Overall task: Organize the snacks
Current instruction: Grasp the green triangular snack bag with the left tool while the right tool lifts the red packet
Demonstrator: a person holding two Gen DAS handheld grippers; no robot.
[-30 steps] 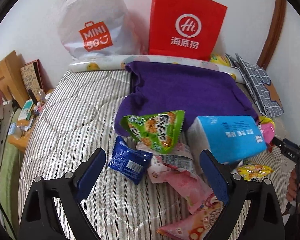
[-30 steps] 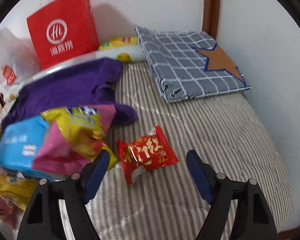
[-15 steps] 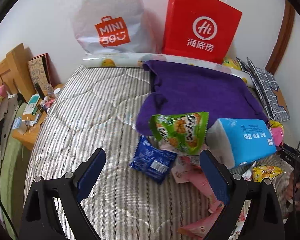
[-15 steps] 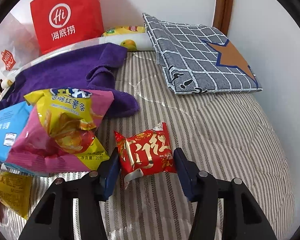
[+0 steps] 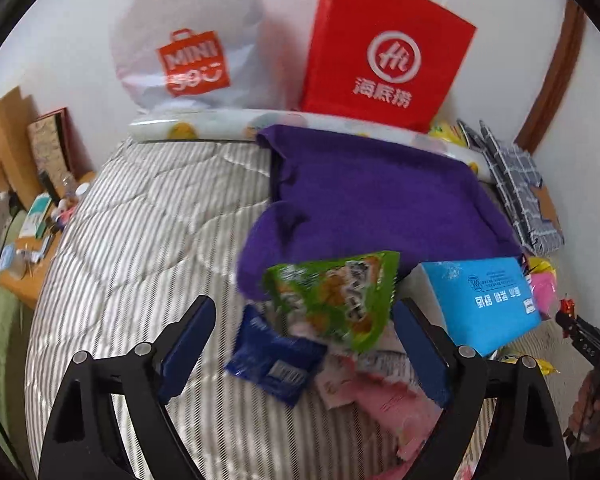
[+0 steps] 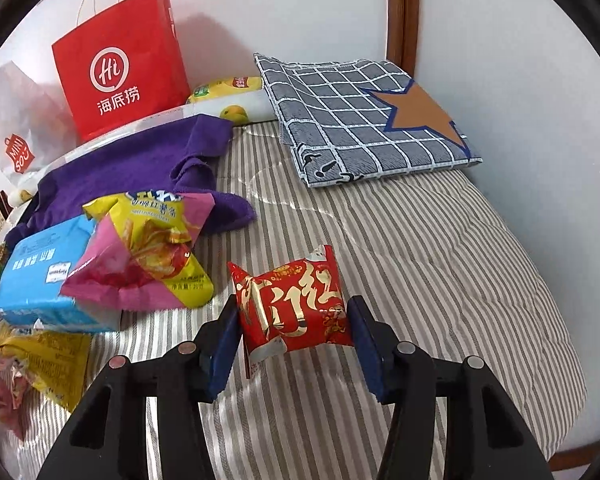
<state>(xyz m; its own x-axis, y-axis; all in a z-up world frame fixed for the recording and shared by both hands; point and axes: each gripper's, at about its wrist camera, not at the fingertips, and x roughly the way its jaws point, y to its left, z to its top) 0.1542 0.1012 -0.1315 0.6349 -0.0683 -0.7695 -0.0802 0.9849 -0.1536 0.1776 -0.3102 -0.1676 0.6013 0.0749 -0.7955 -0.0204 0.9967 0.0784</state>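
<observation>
A heap of snacks lies on the striped bed. In the left wrist view, a dark blue packet (image 5: 274, 356) and a green bag (image 5: 332, 296) sit between the fingers of my left gripper (image 5: 303, 302). Its jaws are closing but stand wide, and the pads touch nothing. Pink packets (image 5: 384, 396) and a light blue tissue pack (image 5: 484, 300) lie to the right. In the right wrist view, my right gripper (image 6: 292, 302) is shut on a red packet with gold lettering (image 6: 300, 292), held just above the quilt. A yellow and pink chip bag (image 6: 148, 252) lies to its left.
A purple cloth (image 5: 372, 196) is spread behind the snacks. A red paper bag (image 5: 384, 64) and a white plastic bag (image 5: 188, 52) stand against the wall. A checked cushion (image 6: 360, 116) lies at the back right. A cluttered bedside table (image 5: 28, 256) stands left. A person's hand (image 5: 592, 396) shows far right.
The right gripper closed on the red packet and raised it off the quilt. The left gripper drew nearer the blue and green packets, and its fingers narrowed a little.
</observation>
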